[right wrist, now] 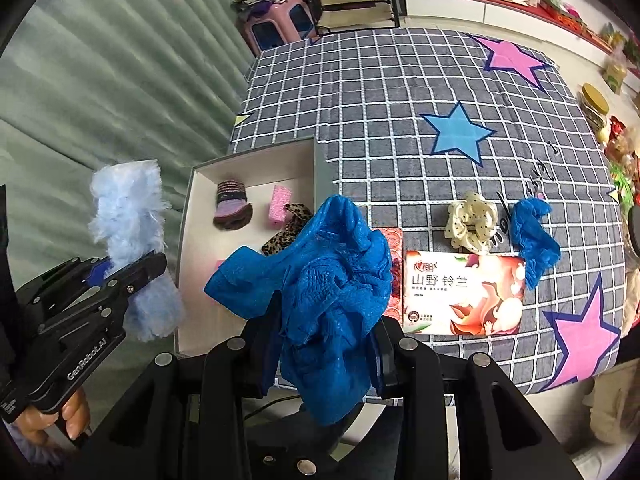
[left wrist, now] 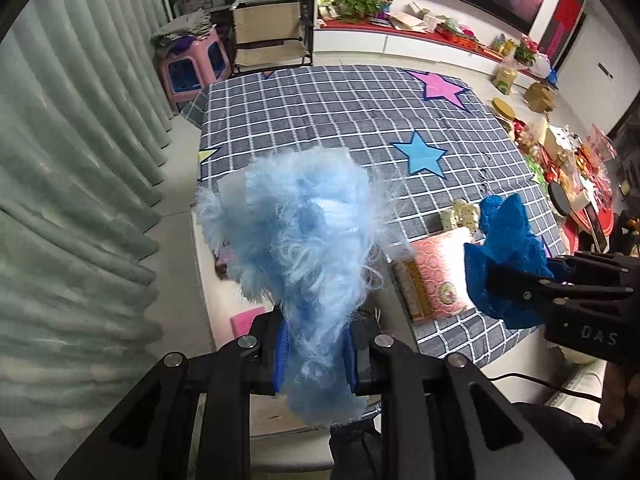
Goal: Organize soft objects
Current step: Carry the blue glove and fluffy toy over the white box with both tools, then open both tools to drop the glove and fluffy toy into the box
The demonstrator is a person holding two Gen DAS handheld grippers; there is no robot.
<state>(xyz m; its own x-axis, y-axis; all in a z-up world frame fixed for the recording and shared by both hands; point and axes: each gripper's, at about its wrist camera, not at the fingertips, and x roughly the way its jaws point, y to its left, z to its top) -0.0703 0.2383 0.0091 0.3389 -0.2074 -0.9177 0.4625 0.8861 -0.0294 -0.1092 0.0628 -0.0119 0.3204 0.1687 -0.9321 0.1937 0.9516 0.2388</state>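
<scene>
Fluffy pale-blue fur piece [left wrist: 304, 248] sits clamped in the left claw [left wrist: 316, 348]; crinkled blue mesh cover [right wrist: 320, 288] clamped in the right claw [right wrist: 324, 356].

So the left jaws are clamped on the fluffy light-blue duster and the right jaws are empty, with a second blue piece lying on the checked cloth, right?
Not quite. The right gripper is not empty: the right wrist view shows it shut on a crumpled dark-blue mesh cloth. The rest holds: the left gripper clamps the fluffy light-blue duster, and a second blue piece lies on the checked cloth.
</scene>
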